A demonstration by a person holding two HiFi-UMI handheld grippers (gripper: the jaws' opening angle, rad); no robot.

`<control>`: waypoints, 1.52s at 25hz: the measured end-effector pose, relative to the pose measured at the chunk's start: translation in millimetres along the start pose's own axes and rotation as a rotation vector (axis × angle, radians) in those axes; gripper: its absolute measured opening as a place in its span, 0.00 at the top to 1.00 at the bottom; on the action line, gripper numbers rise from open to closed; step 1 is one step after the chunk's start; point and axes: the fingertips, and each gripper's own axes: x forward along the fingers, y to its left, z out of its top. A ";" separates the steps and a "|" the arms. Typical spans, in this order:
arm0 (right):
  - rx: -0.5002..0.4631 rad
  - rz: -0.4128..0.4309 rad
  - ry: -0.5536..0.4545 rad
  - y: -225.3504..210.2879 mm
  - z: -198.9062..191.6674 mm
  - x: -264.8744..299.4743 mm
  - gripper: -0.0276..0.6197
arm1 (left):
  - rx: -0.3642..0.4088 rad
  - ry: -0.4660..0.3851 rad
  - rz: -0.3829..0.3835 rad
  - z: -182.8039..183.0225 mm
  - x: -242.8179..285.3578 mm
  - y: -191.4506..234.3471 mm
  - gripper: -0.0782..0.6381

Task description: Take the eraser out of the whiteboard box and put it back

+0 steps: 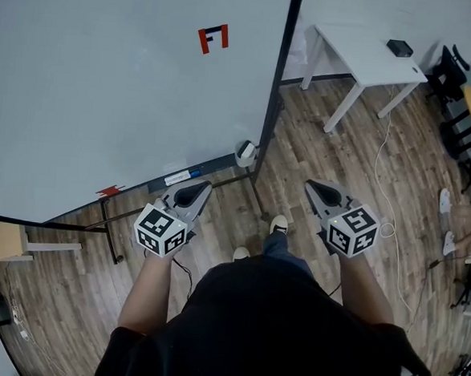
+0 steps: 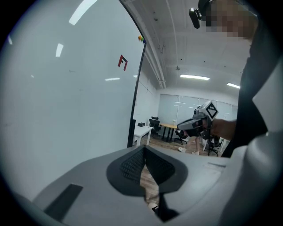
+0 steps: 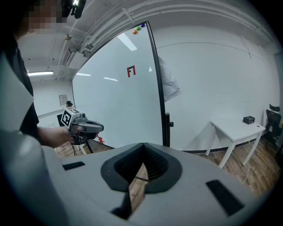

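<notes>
A tall whiteboard (image 1: pixel 105 94) fills the left of the head view, with a red and black piece (image 1: pixel 213 38) stuck high on it. A small white box (image 1: pixel 246 152) hangs at the board's lower right corner; I cannot see what is inside. My left gripper (image 1: pixel 206 186) is shut and empty, its tip just short of the board's bottom ledge (image 1: pixel 180 175). My right gripper (image 1: pixel 309 183) is shut and empty too, over the wooden floor right of the board's post. In the left gripper view the jaws (image 2: pixel 144 148) meet beside the board; in the right gripper view they (image 3: pixel 143 145) meet facing the board's edge.
A blue marker (image 1: pixel 195 173) and a label lie on the ledge, with a red piece (image 1: pixel 111 190) further left. A white table (image 1: pixel 369 56) with a black device stands at the back right. Chairs, a cable and shoes crowd the right side. A small wooden stool (image 1: pixel 6 242) is at the left.
</notes>
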 end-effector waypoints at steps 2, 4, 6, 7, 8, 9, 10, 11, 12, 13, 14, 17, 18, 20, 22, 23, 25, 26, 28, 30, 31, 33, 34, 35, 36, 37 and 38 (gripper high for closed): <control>-0.003 0.006 -0.002 -3.4 1.6 3.0 0.96 | 0.001 0.005 0.002 -0.5 4.5 0.6 0.87; -0.005 0.012 -0.003 -7.7 2.7 5.9 0.96 | 0.002 0.012 0.004 -1.2 9.9 1.6 0.87; -0.006 0.019 0.000 -12.2 3.2 9.1 0.96 | 0.005 0.017 0.005 -1.4 15.5 2.7 0.87; -0.005 0.023 0.003 -14.8 3.0 10.7 0.96 | 0.010 0.022 0.009 -1.3 18.4 3.5 0.87; -0.004 0.027 0.007 -17.7 2.6 12.4 0.96 | 0.016 0.027 0.013 -1.3 21.3 4.4 0.87; -0.003 0.030 0.011 -21.0 2.0 13.8 0.96 | 0.020 0.032 0.018 -1.0 24.5 5.3 0.87; -0.002 0.033 0.016 -24.6 1.5 15.1 0.96 | 0.020 0.034 0.021 -0.5 27.8 6.2 0.87; -0.001 0.035 0.019 -28.4 1.4 16.3 0.96 | 0.018 0.036 0.024 0.0 31.2 7.4 0.87; -0.001 0.037 0.021 -32.1 1.7 17.7 0.96 | 0.016 0.038 0.028 0.4 34.5 8.6 0.87; -0.002 0.039 0.022 -35.5 2.4 18.9 0.96 | 0.013 0.041 0.031 0.6 37.7 9.8 0.87; -0.004 0.040 0.022 -38.7 3.3 20.0 0.96 | 0.011 0.042 0.032 0.7 40.6 10.5 0.87; -0.011 0.042 0.025 -48.1 5.0 23.8 0.96 | -0.001 0.044 0.013 0.6 50.4 9.1 0.87; -0.012 0.046 0.029 -51.3 4.6 25.8 0.96 | -0.003 0.046 0.008 0.4 54.4 9.1 0.87; -0.012 0.056 0.040 -57.4 3.1 30.1 0.96 | -0.005 0.053 0.006 0.1 62.6 10.7 0.87; -0.014 0.065 0.048 -63.2 2.6 34.0 0.96 | -0.008 0.055 0.006 0.9 70.5 12.9 0.87; -0.014 0.067 0.049 -66.3 2.8 35.0 0.96 | -0.011 0.056 0.006 1.2 74.3 13.3 0.87; -0.015 0.067 0.049 -73.5 3.7 36.5 0.96 | -0.017 0.059 0.005 1.1 81.8 14.4 0.87; -0.015 0.067 0.048 -77.4 4.6 38.0 0.96 | -0.019 0.062 0.005 1.0 85.8 16.1 0.86; -0.015 0.068 0.047 -84.9 6.1 41.2 0.96 | -0.022 0.069 0.009 0.6 94.2 20.0 0.82; -0.013 0.071 0.051 -91.1 5.3 42.9 0.96 | -0.030 0.077 0.017 -1.4 102.1 22.5 0.78; -0.011 0.073 0.054 -93.8 4.4 43.6 0.96 | -0.031 0.080 0.022 -3.0 105.7 24.0 0.77; -0.008 0.076 0.062 -98.7 2.4 45.9 0.96 | -0.014 0.094 0.043 -7.5 112.8 28.8 0.77; -0.006 0.078 0.065 -101.0 1.4 47.3 0.96 | 0.003 0.106 0.056 -10.6 116.4 31.6 0.77; -0.005 0.081 0.069 -103.1 0.3 48.6 0.96 | 0.016 0.118 0.066 -13.8 120.0 33.7 0.77; -0.005 0.083 0.074 -105.1 -0.8 49.7 0.96 | 0.020 0.126 0.070 -16.5 123.6 35.2 0.76; -0.006 0.085 0.079 -107.3 -2.0 50.6 0.96 | 0.016 0.131 0.071 -18.8 127.2 36.6 0.76; -0.008 0.086 0.083 -109.5 -3.1 51.4 0.96 | 0.010 0.136 0.073 -21.1 130.6 38.0 0.75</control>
